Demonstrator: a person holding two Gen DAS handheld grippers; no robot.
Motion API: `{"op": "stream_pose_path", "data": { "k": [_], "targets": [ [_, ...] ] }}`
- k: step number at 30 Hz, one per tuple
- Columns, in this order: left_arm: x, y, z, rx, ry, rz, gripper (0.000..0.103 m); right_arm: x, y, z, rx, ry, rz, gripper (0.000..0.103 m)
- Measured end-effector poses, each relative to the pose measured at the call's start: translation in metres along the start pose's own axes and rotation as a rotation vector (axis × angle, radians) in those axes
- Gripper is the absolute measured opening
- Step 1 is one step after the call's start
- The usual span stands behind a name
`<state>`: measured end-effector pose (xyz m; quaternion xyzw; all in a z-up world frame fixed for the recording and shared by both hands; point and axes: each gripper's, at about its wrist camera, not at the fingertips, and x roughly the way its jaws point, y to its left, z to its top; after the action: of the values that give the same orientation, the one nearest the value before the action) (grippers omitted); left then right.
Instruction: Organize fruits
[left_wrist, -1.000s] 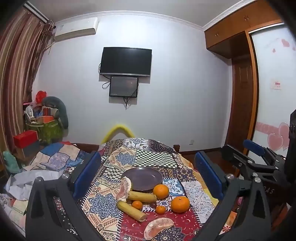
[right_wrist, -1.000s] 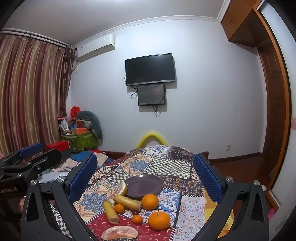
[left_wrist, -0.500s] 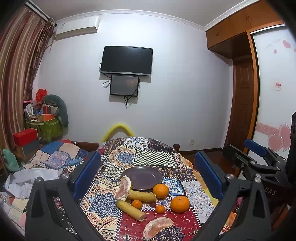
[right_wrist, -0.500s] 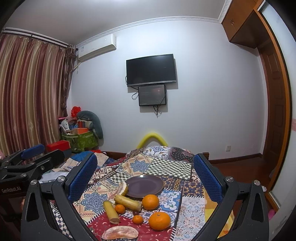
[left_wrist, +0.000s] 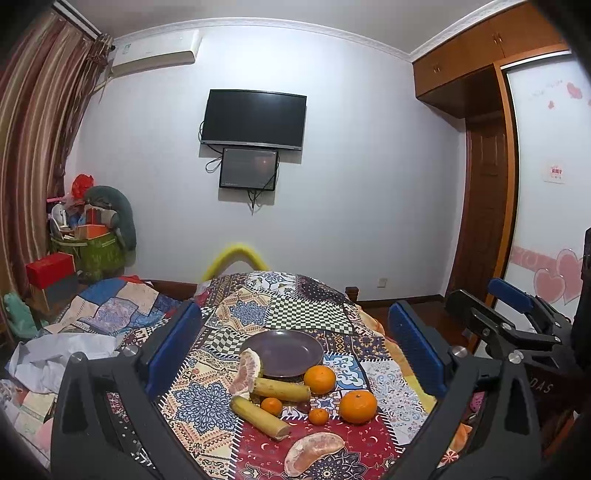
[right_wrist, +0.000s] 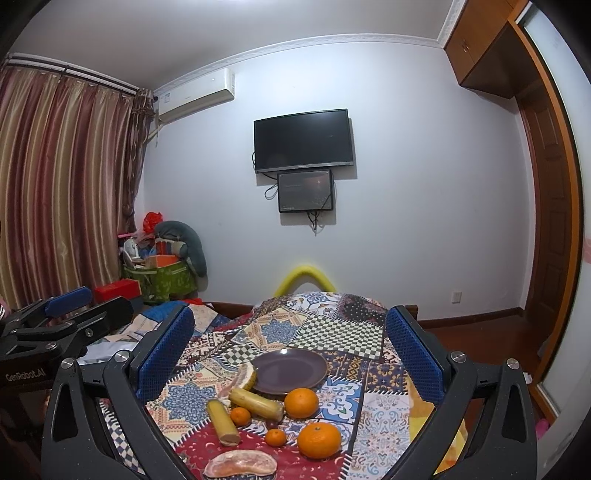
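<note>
An empty purple plate (left_wrist: 283, 352) (right_wrist: 289, 370) sits on a patchwork-covered table (left_wrist: 266, 314). In front of it lie two banana pieces (left_wrist: 282, 388) (left_wrist: 260, 417), two pomelo segments (left_wrist: 246, 371) (left_wrist: 312, 452), two large oranges (left_wrist: 320, 379) (left_wrist: 358, 406) and two small mandarins (left_wrist: 271, 406) (left_wrist: 318, 416). My left gripper (left_wrist: 295, 347) is open and empty, held above and short of the fruit. My right gripper (right_wrist: 290, 354) is open and empty, likewise short of the fruit. Each gripper shows in the other's view (left_wrist: 517, 325) (right_wrist: 55, 325).
A small dark fruit (left_wrist: 304, 407) lies among the oranges. A bed with a patchwork quilt (left_wrist: 107, 314) and white cloth is on the left. A yellow chair back (left_wrist: 234, 258) stands behind the table. A green box of clutter (left_wrist: 92, 251) stands in the far left corner.
Both grippers have drifted slightly; the view has shifted a little. The fruit and the plate have not moved. Both grippers stay open.
</note>
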<state>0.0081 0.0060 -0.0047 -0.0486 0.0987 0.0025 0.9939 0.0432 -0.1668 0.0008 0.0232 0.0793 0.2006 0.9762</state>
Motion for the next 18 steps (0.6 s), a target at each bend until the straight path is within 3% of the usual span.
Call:
{"op": "stream_pose_path", "data": {
  "k": [18],
  "targets": [
    [0.0015,-0.001,-0.0015,-0.005,0.006,-0.007,0.103,-0.0019,0.0008,-0.0003,0.005,-0.005,0.005,0.103]
  ]
}}
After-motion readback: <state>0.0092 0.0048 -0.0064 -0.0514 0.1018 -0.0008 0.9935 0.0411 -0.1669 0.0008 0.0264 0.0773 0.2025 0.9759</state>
